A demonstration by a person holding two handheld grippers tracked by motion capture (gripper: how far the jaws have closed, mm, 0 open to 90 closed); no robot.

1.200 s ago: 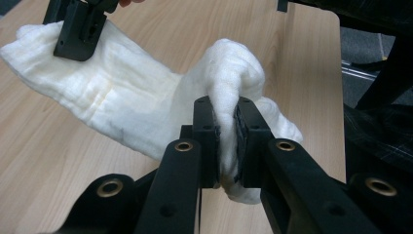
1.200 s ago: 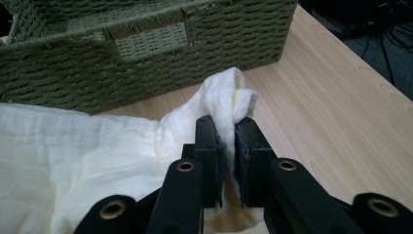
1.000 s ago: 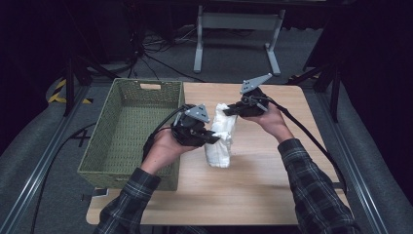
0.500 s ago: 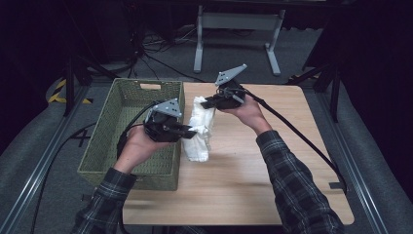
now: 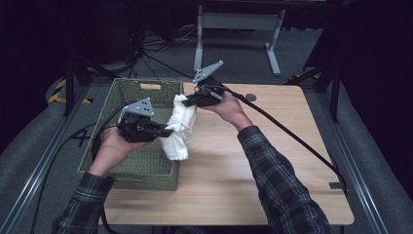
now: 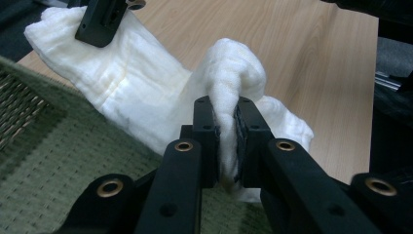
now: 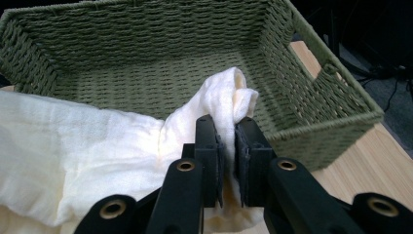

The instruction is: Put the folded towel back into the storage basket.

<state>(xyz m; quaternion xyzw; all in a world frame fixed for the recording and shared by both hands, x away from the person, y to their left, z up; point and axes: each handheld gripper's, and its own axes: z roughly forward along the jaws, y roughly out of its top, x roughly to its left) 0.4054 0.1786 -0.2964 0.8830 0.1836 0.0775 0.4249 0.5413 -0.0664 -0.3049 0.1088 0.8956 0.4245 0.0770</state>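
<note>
A white folded cloth (image 5: 178,127) hangs in the air over the right rim of the green woven basket (image 5: 122,165), held at two places. My left gripper (image 5: 168,131) is shut on a bunched fold of the cloth (image 6: 229,87), over the basket's right side. My right gripper (image 5: 187,102) is shut on the cloth's far end (image 7: 229,97), above the basket's right edge. In the right gripper view the basket (image 7: 146,44) lies just beyond the pinched cloth, with nothing inside it. The right gripper's jaw tip (image 6: 100,22) shows at the top left of the left gripper view.
The wooden table (image 5: 272,161) stretches to the right of the basket. Black cables (image 5: 292,136) trail from both grippers across the table and floor. A grey metal stand (image 5: 234,24) sits on the floor behind the table.
Both grippers have carried the cloth leftward from the middle of the table to over the basket's right rim. Both jaws stay shut on it.
</note>
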